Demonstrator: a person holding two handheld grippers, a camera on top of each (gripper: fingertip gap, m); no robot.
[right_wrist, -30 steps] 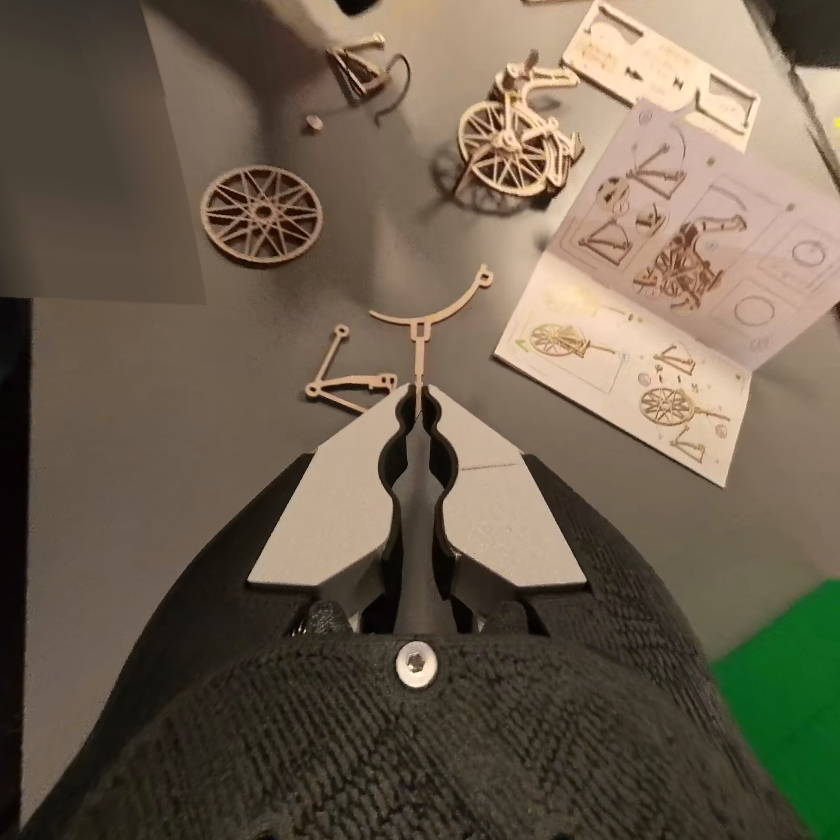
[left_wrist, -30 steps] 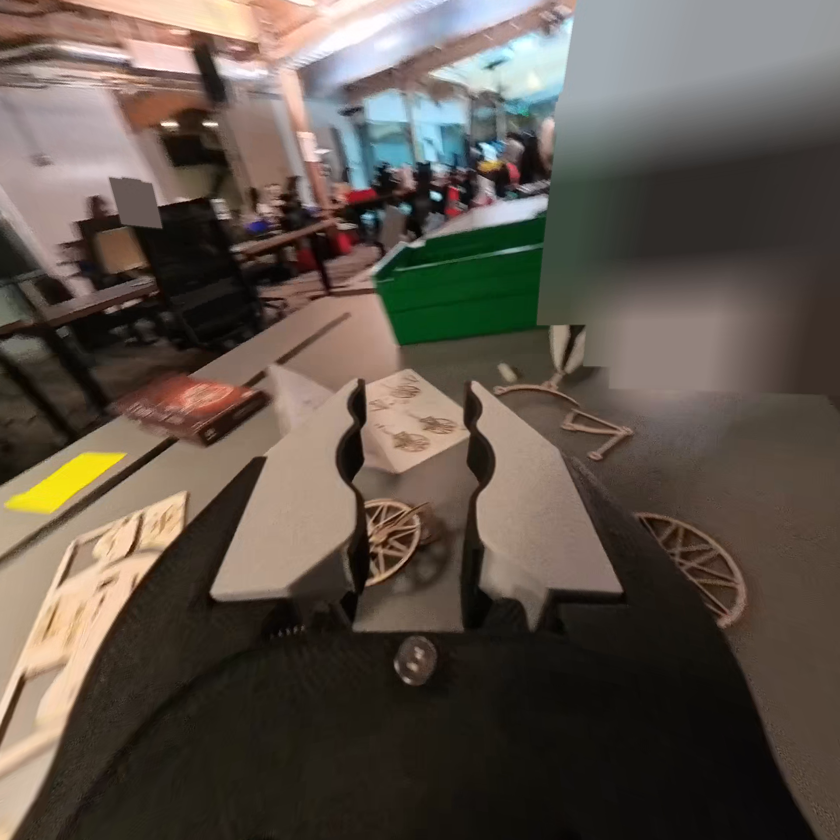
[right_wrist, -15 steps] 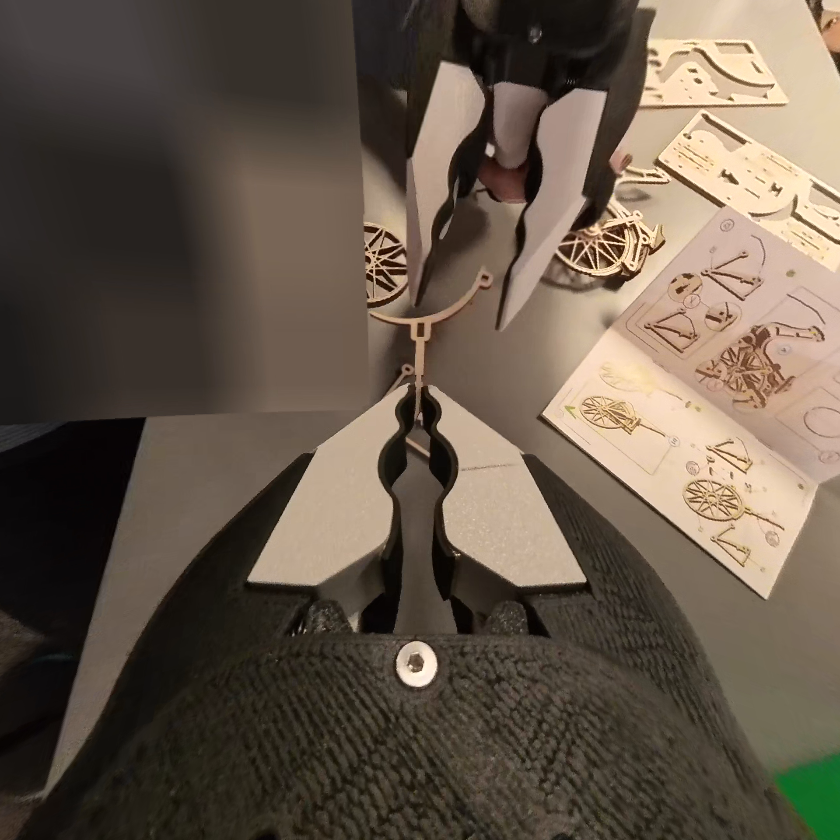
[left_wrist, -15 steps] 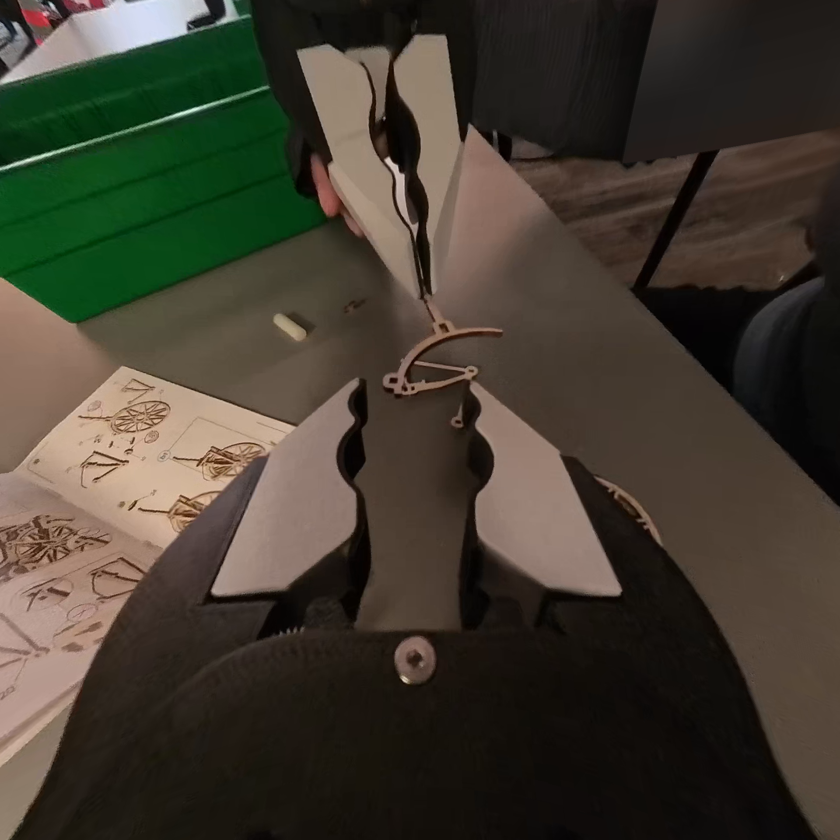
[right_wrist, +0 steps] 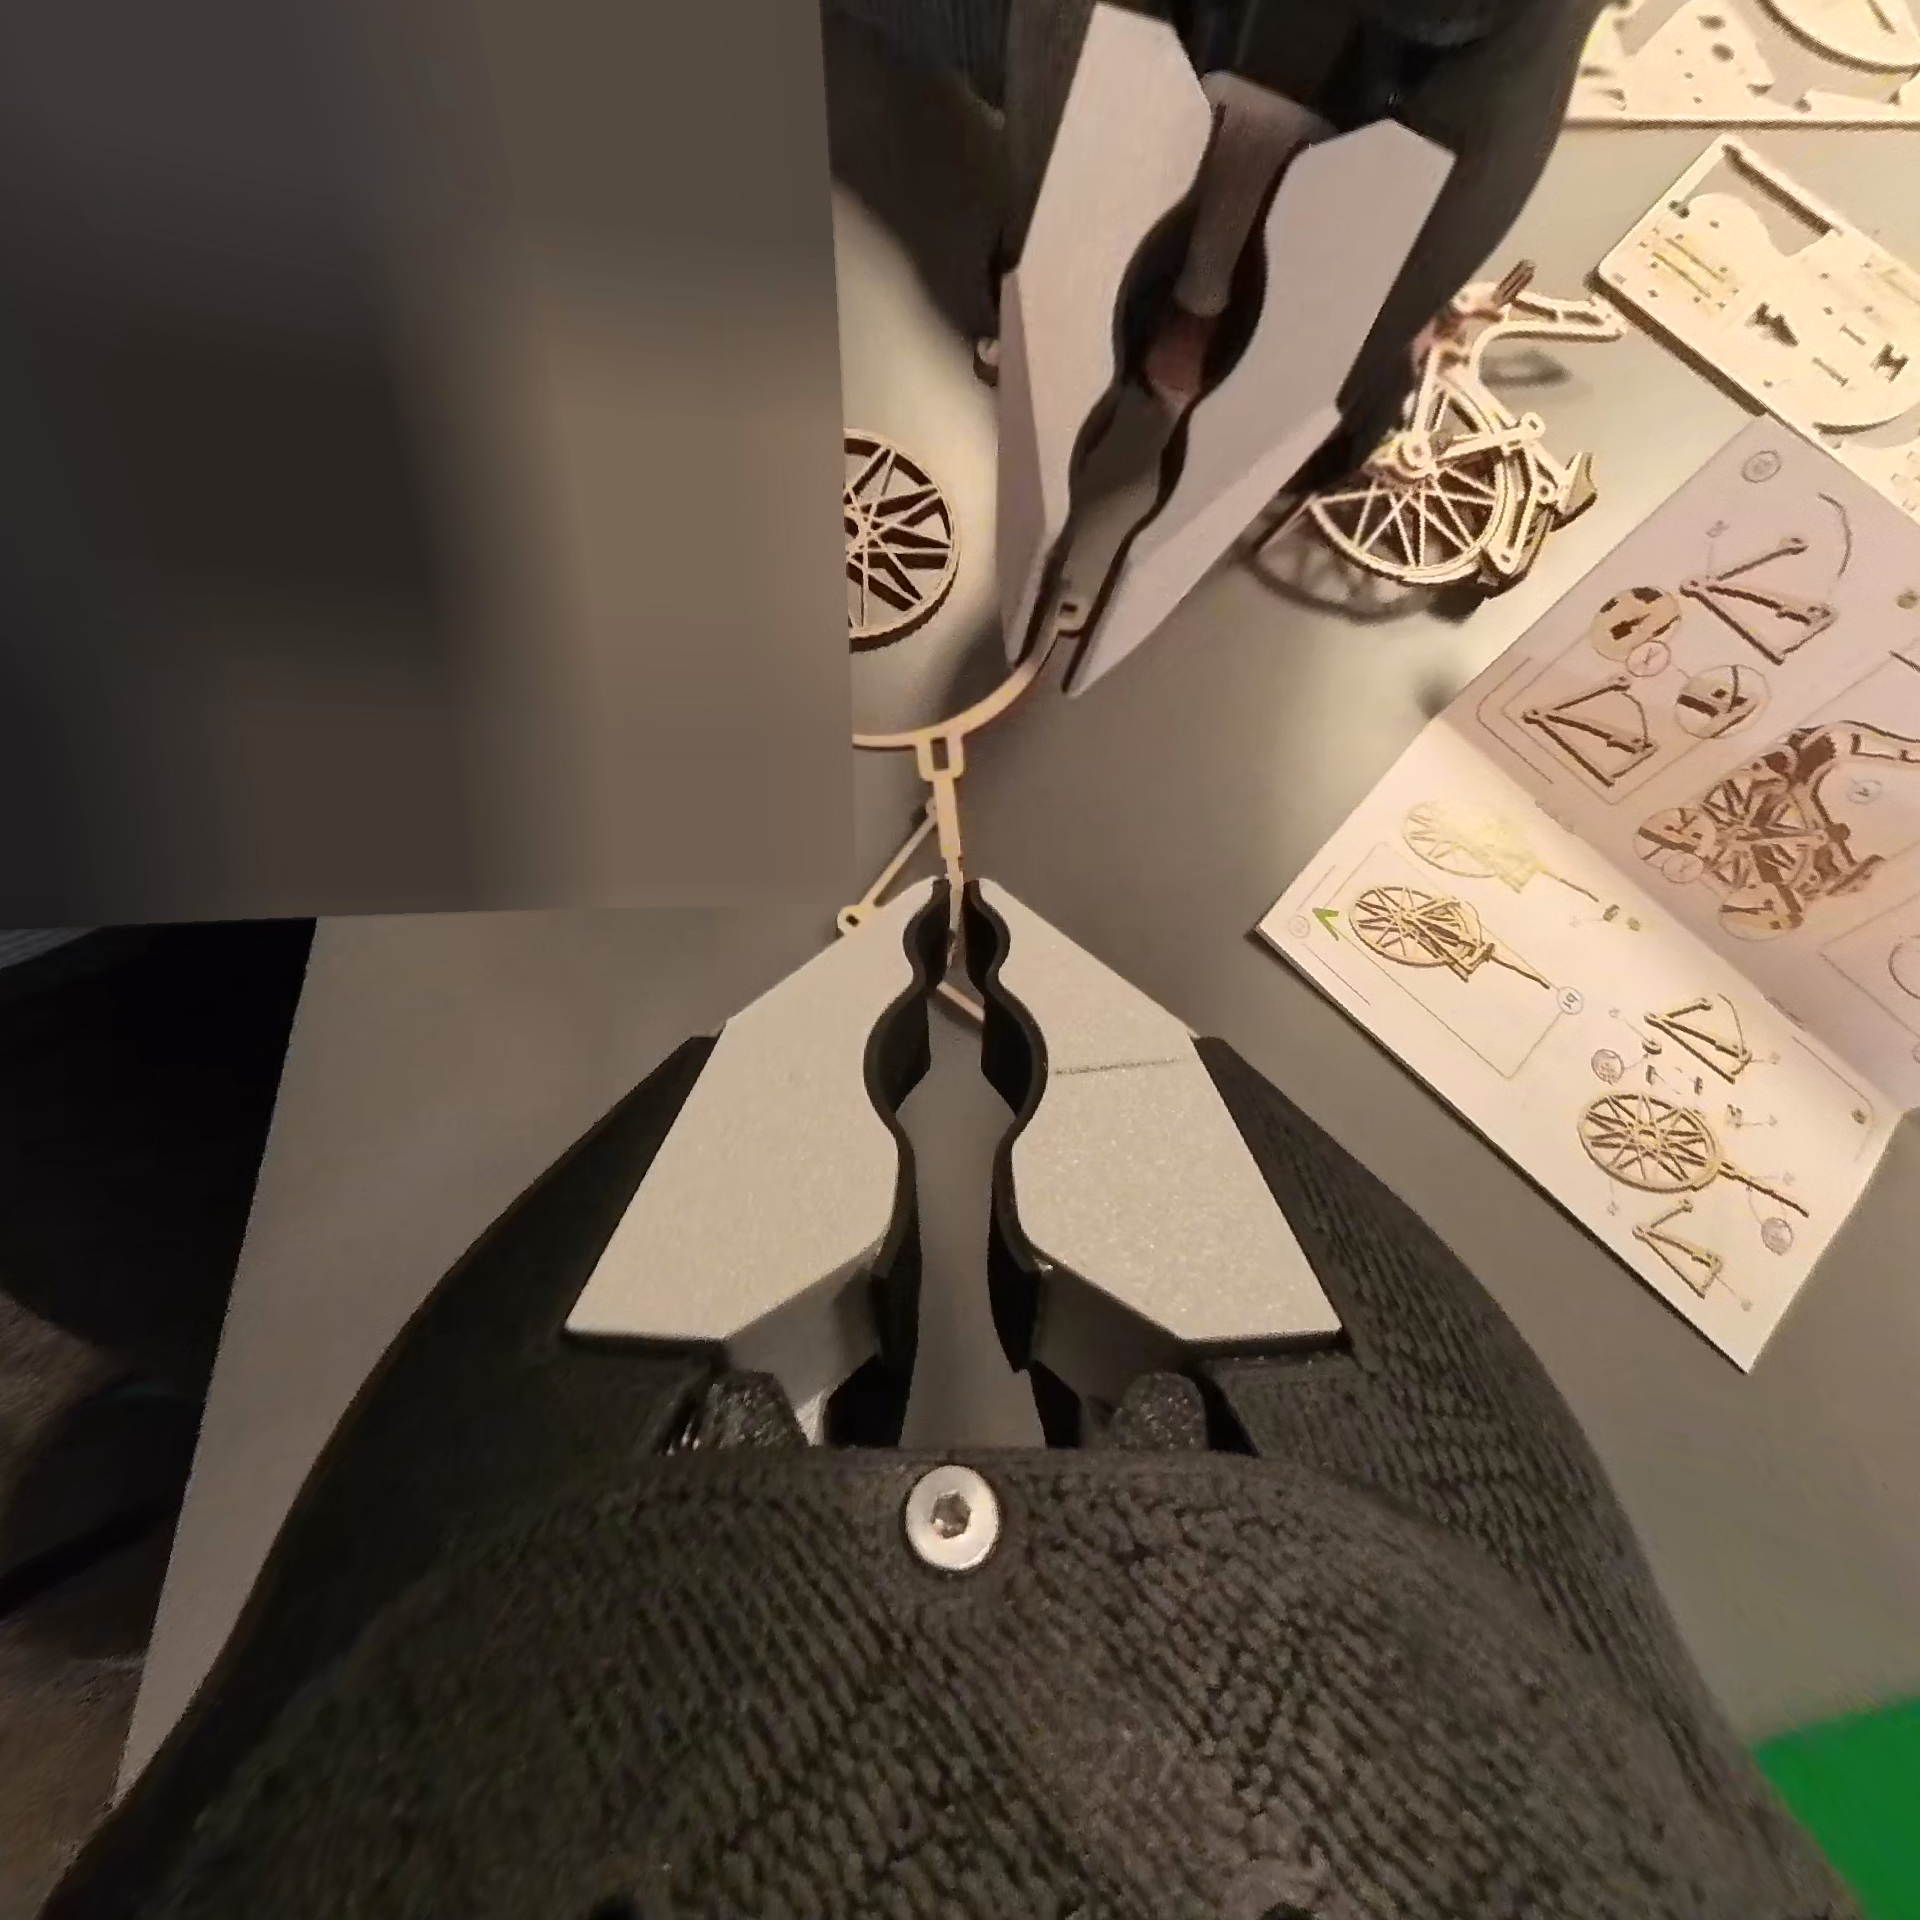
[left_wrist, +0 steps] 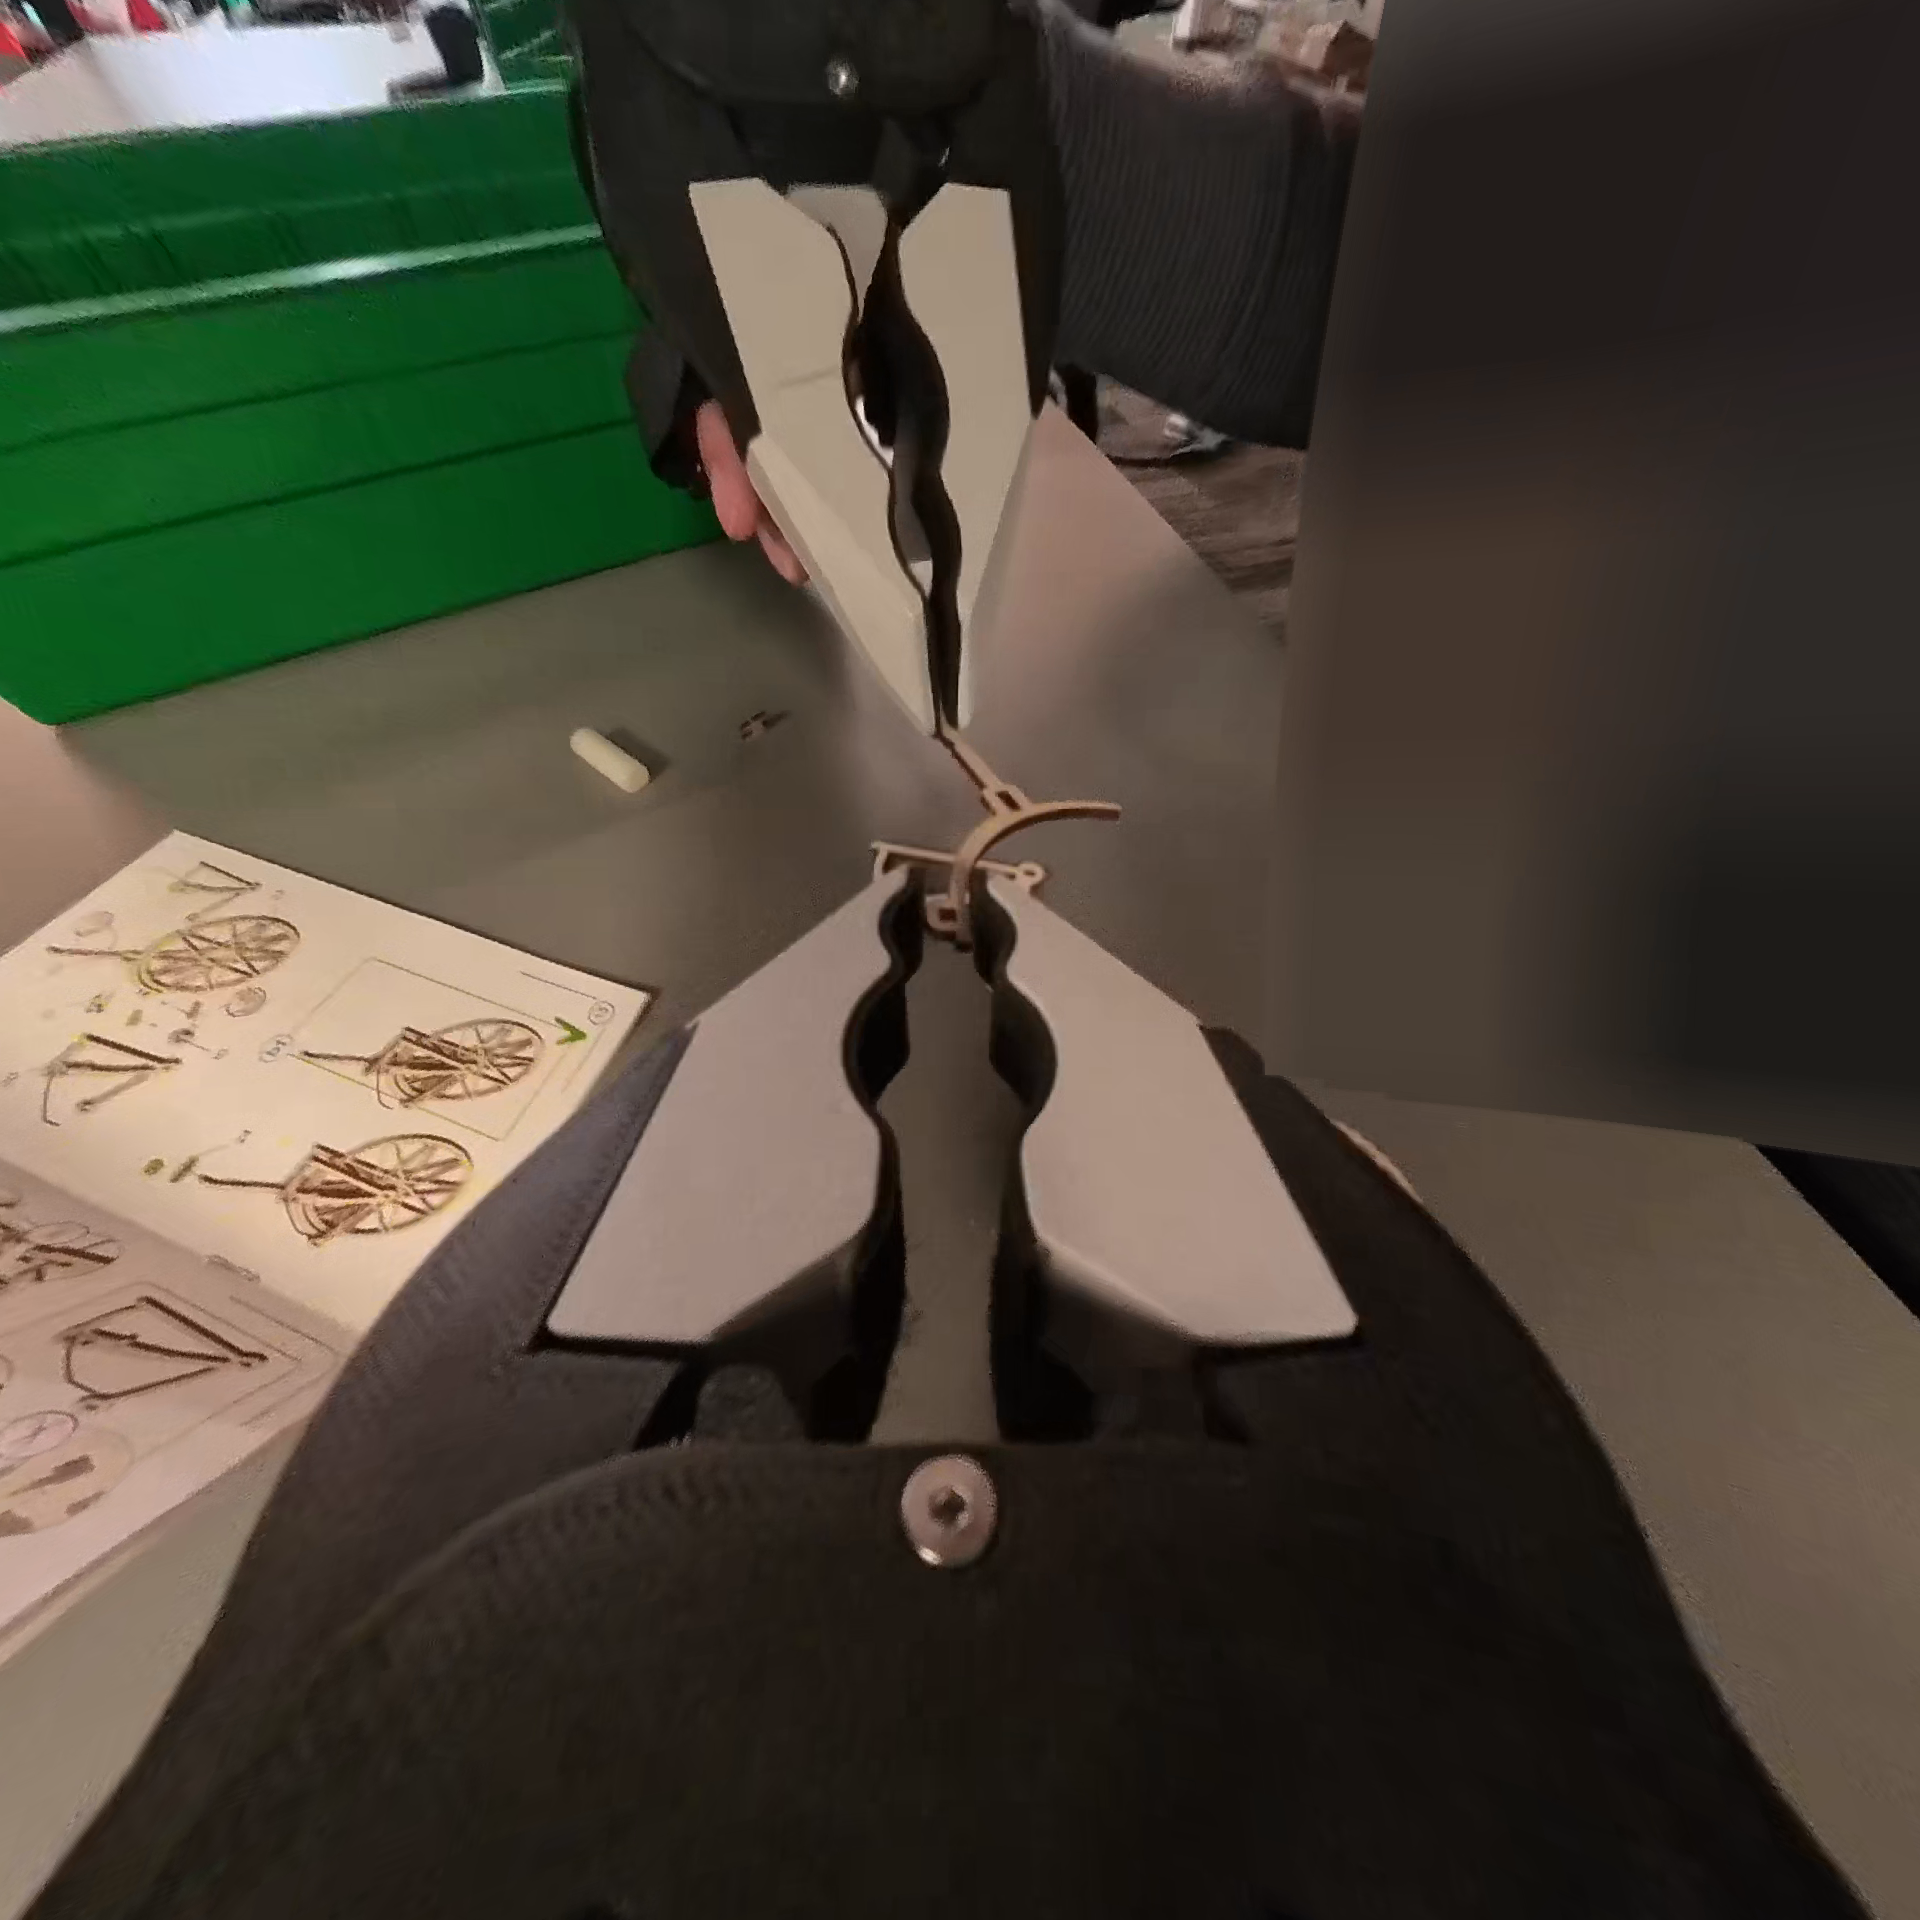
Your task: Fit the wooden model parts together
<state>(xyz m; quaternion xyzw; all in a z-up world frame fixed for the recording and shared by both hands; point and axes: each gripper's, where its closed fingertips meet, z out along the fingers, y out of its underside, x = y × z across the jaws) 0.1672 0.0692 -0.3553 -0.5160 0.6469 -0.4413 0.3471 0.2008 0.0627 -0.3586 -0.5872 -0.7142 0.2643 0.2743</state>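
Observation:
My right gripper (right_wrist: 956,891) is shut on the stem of a thin curved wooden part (right_wrist: 940,790) and holds it above the grey table (right_wrist: 1195,779). It also shows in the left wrist view (left_wrist: 943,717), coming down from above. My left gripper (left_wrist: 943,904) is shut on the far end of the same curved part (left_wrist: 1039,816); in the right wrist view its fingertips (right_wrist: 1101,644) close around the arc's end. A triangular wooden frame part (right_wrist: 883,883) lies on the table under the held part.
An open instruction booklet (right_wrist: 1558,935) lies to the right in the right wrist view. A loose wooden wheel (right_wrist: 894,540), a partly built bicycle model (right_wrist: 1434,488) and part sheets (right_wrist: 1766,281) lie beyond. A green crate (left_wrist: 312,416) and a small white peg (left_wrist: 610,758) are in the left wrist view. Left tips to right tips: about 5 cm. It is some 9 cm from my left tips to the loose wooden wheel (right_wrist: 894,540).
My left gripper swung round from the wheel to the curved part, moved in and closed its jaws on the arc's end. My right gripper kept its hold on the stem.

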